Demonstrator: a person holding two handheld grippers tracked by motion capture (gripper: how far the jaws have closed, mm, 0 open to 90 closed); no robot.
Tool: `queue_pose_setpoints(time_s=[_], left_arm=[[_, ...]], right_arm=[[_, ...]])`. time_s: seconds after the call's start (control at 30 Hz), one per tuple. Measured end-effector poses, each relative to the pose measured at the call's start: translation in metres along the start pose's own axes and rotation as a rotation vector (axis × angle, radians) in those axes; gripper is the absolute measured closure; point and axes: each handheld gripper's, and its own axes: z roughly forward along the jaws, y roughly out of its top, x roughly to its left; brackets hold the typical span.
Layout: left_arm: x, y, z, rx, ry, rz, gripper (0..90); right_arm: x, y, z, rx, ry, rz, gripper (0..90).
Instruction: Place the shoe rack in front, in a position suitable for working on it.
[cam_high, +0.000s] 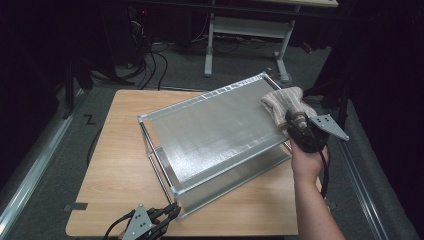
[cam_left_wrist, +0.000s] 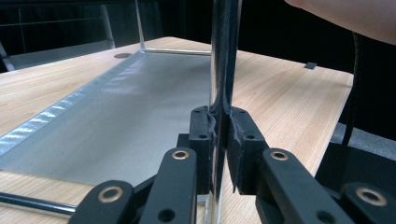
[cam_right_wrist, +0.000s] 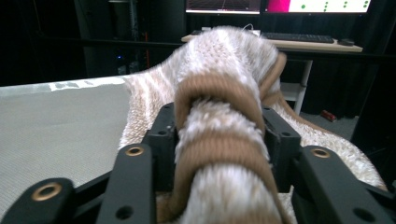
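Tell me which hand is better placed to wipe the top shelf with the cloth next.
The right. Its claw has the striped cloth between its jaws at the far corner of the top shelf. The left claw is shut on the rack's near corner post, steadying it.

White desk frame, floor cables, monitors and keyboard beyond the table.

Cut off by the bottom edge: black left gripper in the high view. Blurred close up: beige striped knitted cloth.
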Motion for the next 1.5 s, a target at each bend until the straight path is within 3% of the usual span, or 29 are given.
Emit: queue_pose_setpoints(time_s=[0.2,0.33,0.63,0.93,1.03,1.23,1.5], left_arm=[[0.0,0.0,0.0,0.0,0.0,0.0,80.6],[0.0,0.0,0.0,0.0,0.0,-0.001,80.6],[0.0,0.0,0.0,-0.002,0.002,-0.002,80.7],[-0.001,0.0,0.0,-0.004,0.004,0.0,80.7],[-0.001,0.0,0.001,-0.005,0.004,-0.004,80.7],[-0.004,0.001,0.005,-0.003,-0.007,-0.002,80.8],[-0.011,0.003,0.013,-0.002,-0.037,0.01,80.8]], right_arm=[[-0.002,0.003,-0.002,-0.021,0.004,0.014,44.3],[0.0,0.008,-0.003,-0.044,0.015,0.011,43.0],[0.0,0.007,0.006,-0.003,-0.021,-0.011,65.1],[-0.011,0.003,0.007,0.018,-0.083,-0.008,71.2],[-0.014,0.0,0.01,0.052,-0.062,0.0,73.2],[-0.012,-0.003,0.006,0.04,-0.028,0.003,74.6],[0.011,-0.01,-0.006,0.003,0.038,0.006,74.4]])
